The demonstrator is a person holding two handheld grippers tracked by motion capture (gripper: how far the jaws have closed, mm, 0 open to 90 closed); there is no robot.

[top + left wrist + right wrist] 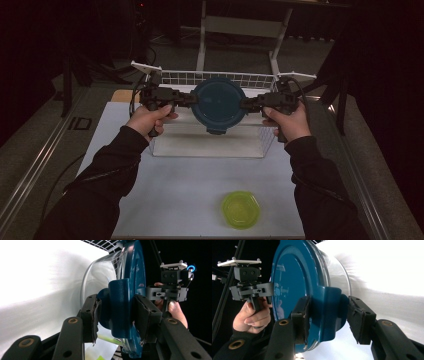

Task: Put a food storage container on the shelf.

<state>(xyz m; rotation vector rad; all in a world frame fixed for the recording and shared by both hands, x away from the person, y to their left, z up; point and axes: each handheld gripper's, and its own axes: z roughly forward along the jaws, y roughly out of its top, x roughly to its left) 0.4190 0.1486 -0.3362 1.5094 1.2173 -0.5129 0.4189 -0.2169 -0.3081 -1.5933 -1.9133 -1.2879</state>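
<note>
A green lid (241,209) lies near the tabletop's (175,190) front edge. Farther back, a glass container with a blue lid (219,104) hangs on its side in the air above the wire basket (215,78) near the back edge. The left gripper (191,98) clamps a blue latch tab (119,307) at the lid's left rim; the right gripper (245,104) clamps the opposite tab (329,311). No readable writing shows.

Glossy blue plastic lid (294,290); clear bowl (100,277), probably glass; matt white table (190,190).
</note>
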